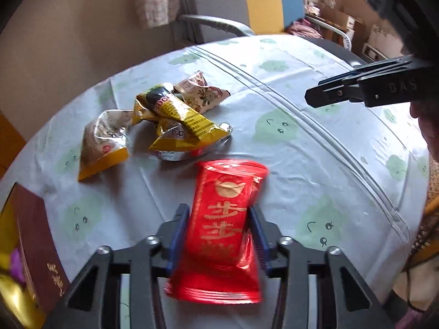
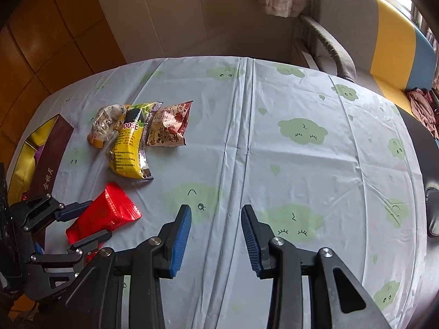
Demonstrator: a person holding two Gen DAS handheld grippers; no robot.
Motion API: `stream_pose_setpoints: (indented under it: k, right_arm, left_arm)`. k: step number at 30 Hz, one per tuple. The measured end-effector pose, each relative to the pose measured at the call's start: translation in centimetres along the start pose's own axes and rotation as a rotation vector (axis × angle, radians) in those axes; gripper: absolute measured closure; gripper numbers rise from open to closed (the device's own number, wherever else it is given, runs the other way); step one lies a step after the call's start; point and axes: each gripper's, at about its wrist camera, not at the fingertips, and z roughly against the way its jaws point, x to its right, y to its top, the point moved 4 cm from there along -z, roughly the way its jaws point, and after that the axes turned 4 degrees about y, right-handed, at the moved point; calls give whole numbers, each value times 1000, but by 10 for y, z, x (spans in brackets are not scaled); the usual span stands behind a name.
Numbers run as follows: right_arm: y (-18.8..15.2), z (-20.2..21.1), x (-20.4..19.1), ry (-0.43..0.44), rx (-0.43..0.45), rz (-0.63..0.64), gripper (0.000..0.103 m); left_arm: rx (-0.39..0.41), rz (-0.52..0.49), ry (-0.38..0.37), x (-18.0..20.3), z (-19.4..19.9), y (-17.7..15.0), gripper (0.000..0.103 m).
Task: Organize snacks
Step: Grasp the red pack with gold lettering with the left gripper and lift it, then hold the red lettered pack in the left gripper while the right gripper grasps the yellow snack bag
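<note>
The left gripper [image 1: 218,233] has its two blue pads pressed on the sides of one red snack packet [image 1: 222,230], which sticks out past the tips over the table [image 1: 315,142] with its blue cloth and green clouds. The right gripper [image 2: 216,235] hangs over a bare part of the cloth with its jaws partly open and nothing between them. Farther back lies a little pile of snacks: one yellow bag [image 2: 129,148], one silver and orange bag [image 2: 105,126] and one bag with flowers [image 2: 170,126], and one dark red box [image 2: 46,164] sits at the table's edge near the left gripper.
</note>
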Motion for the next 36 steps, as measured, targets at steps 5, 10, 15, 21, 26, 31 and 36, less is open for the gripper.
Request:
stream_pose_setpoints:
  k: [5, 10, 15, 21, 26, 31, 36]
  right_arm:
    - [-2, -4, 1, -16, -15, 4, 65]
    - [-5, -9, 2, -26, -37, 9, 65]
    - [-9, -16, 4, -45, -61, 10, 65]
    - [-7, -16, 0, -7, -47, 10, 65]
    - [-8, -19, -19, 41, -47, 48, 65]
    - [-4, -17, -43, 77, -33, 93, 65]
    - [20, -23, -73, 104, -18, 144, 64]
  left_arm:
    - [17, 77, -5, 9, 19, -25, 63]
    - [39, 116, 9, 15, 40, -61, 62]
    - [65, 166, 29, 14, 42, -71, 59]
    - [72, 207, 30, 9, 50, -78, 63]
    - [70, 228, 19, 5, 54, -85, 63]
    - [103, 226, 19, 5, 55, -88, 63]
    - [116, 238, 2, 3, 55, -89, 63]
